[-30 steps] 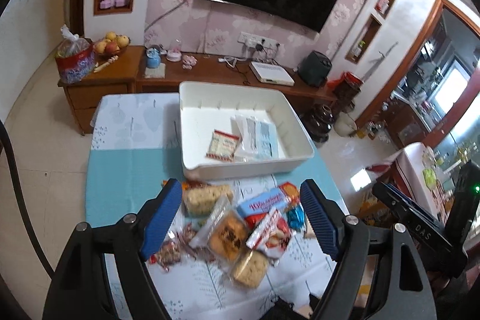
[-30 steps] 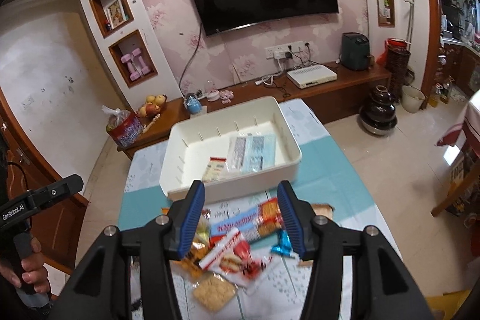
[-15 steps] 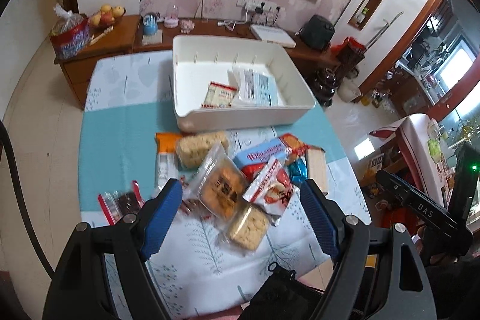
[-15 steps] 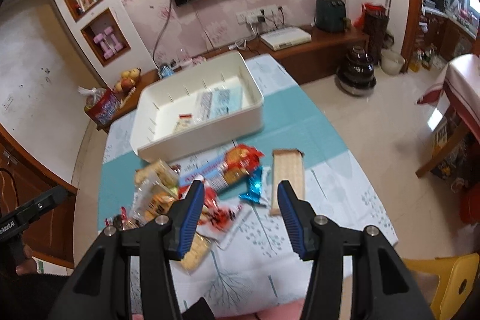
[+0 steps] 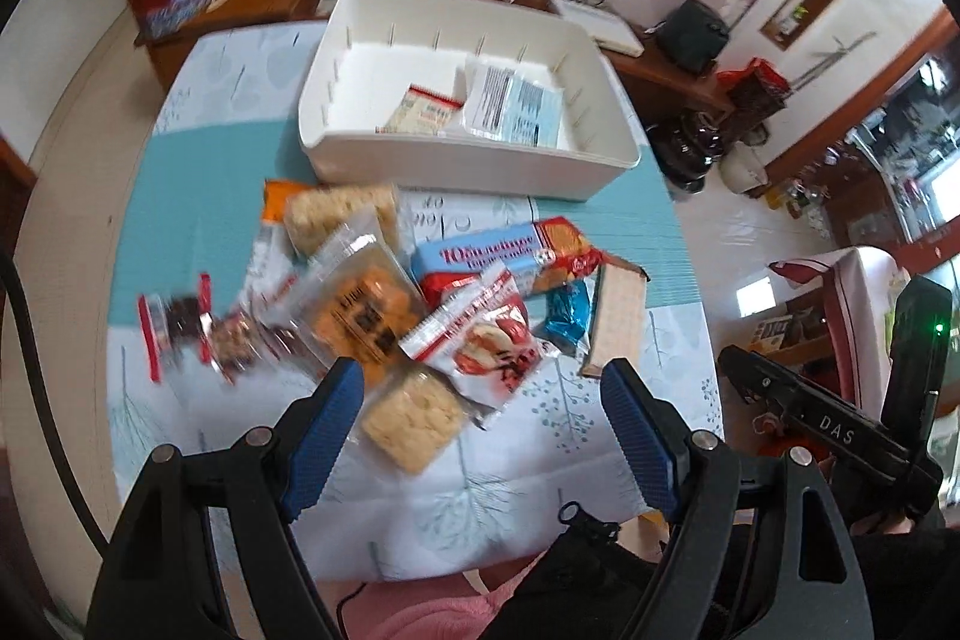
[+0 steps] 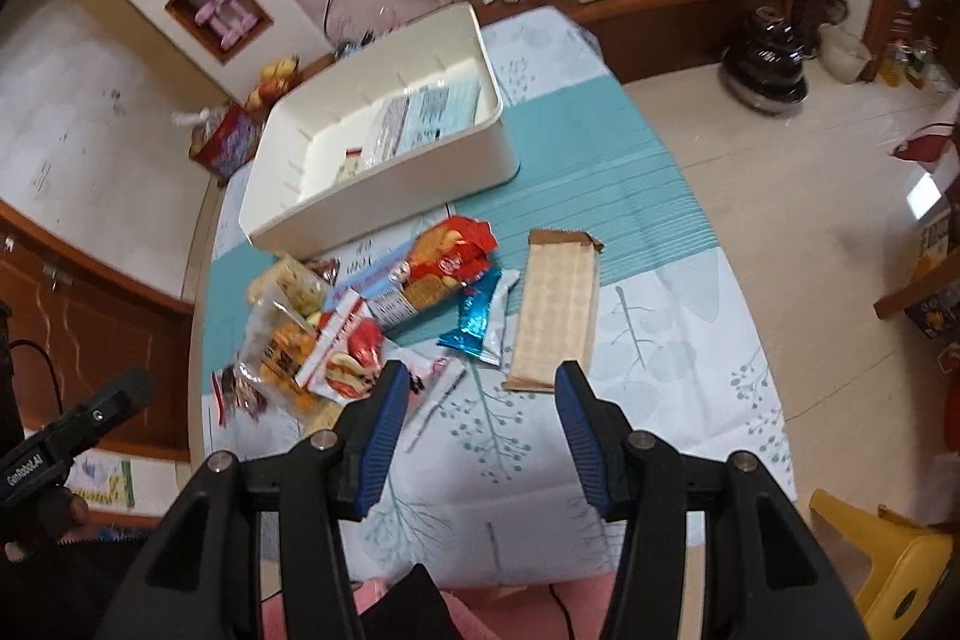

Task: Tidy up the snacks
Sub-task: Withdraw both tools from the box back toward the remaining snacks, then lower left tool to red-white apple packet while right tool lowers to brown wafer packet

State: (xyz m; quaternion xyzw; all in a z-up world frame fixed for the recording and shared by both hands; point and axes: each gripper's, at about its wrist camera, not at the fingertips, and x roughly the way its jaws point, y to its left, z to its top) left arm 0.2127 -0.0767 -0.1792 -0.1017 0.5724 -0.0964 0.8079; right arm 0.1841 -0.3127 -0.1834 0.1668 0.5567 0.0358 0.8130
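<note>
— So, how best to take this step, with most of the sorting undone?

— Start from the big pieces. The white bin (image 5: 468, 160) sits at the far side of the table (image 5: 198, 196), with only two packets inside it. The pile of snacks (image 5: 384, 304) lies loose on the cloth in front of its near wall. I judge the sensible move is one packet per gripper: come down over an outlying piece, not the tangled middle, and close across its narrow width.

— Which pieces?

— For the right gripper (image 6: 474, 400), the long tan wafer bar (image 6: 555, 304). It lies flat at the right edge of the pile, its near end just ahead of the right finger, clear of the blue wrapper (image 6: 480, 313) beside it. The jaws stand apart with nothing between them.

— And the other hand?

— The left gripper (image 5: 480, 400) is spread wide and empty too, above the near edge of the pile. The pale cracker pack (image 5: 414, 415) lies just beyond its left finger, partly under the red-and-white packet (image 5: 486, 340). That overlap could drag a neighbour along.
</note>
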